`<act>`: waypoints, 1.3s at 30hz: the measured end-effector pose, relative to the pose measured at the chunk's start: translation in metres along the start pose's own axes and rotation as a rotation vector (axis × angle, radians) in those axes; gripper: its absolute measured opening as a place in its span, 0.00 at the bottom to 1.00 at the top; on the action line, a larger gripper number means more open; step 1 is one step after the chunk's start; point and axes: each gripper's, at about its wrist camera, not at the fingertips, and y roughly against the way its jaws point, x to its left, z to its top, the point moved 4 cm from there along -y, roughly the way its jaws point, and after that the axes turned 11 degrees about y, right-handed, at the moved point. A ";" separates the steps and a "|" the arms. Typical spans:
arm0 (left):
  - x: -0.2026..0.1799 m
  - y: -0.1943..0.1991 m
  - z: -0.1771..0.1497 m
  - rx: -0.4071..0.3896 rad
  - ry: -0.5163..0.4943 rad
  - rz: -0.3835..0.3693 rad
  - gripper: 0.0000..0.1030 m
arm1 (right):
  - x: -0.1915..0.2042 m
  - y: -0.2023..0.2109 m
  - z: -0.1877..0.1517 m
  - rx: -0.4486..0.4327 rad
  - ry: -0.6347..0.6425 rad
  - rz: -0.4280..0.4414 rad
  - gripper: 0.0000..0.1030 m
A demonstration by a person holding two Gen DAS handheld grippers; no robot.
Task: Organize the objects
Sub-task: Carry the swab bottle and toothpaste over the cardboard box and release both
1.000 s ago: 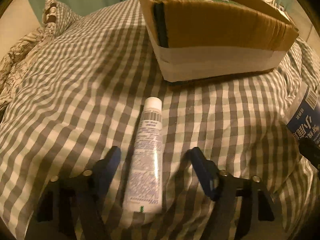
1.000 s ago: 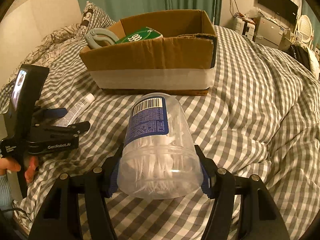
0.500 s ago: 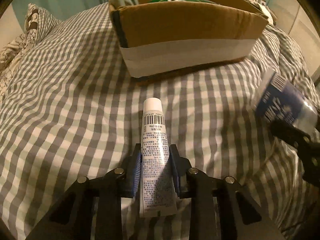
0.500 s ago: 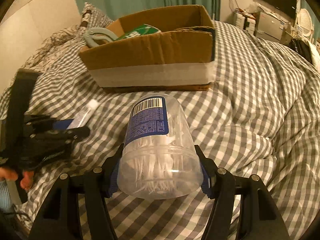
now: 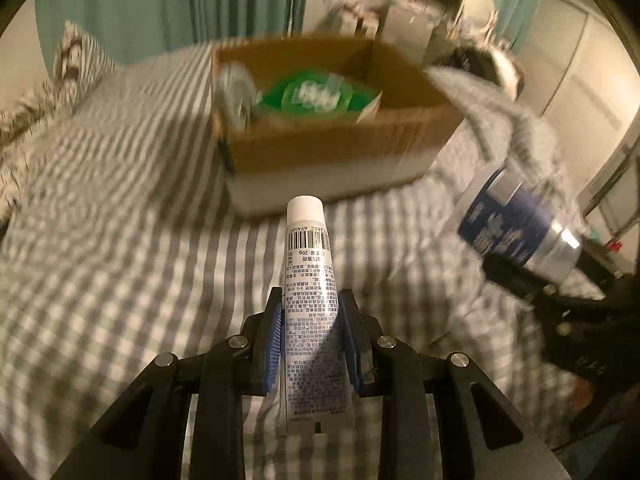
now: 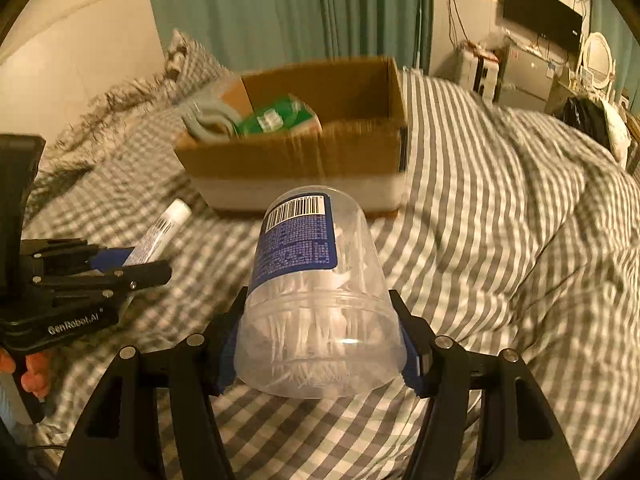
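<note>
My left gripper (image 5: 311, 312) is shut on a white tube (image 5: 310, 300) with a barcode and white cap, held above the checked bedspread. My right gripper (image 6: 320, 320) is shut on a clear cotton-swab jar (image 6: 316, 304) with a blue label. The open cardboard box (image 5: 332, 148) stands ahead on the bed, holding a green packet (image 5: 316, 96) and a grey clip-like item (image 5: 236, 88). The box (image 6: 304, 164) also shows in the right wrist view, with the left gripper (image 6: 120, 264) and its tube (image 6: 160, 232) at the left. The jar (image 5: 516, 228) shows at the right of the left wrist view.
The grey-and-white checked bedspread (image 6: 500, 240) rises in folds at the right. A pillow (image 5: 76, 64) lies at the far left. Green curtains (image 6: 288, 12) hang behind. A TV (image 6: 540, 20) and furniture stand at the far right.
My left gripper closed on the tube and lifted it off the bed. Both grippers have risen and tilted up, so the inside of the box now shows.
</note>
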 end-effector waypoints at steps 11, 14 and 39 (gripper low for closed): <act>-0.037 0.060 0.084 -0.206 -0.068 -0.013 0.26 | -0.010 0.064 0.071 -0.144 0.061 -0.092 0.61; -0.042 0.056 0.115 -0.234 -0.062 -0.021 0.26 | -0.016 0.060 0.099 -0.175 0.066 -0.086 0.61; -0.014 -0.086 0.206 -0.024 -0.079 0.041 0.26 | -0.066 -0.097 0.212 -0.029 0.104 -0.038 0.61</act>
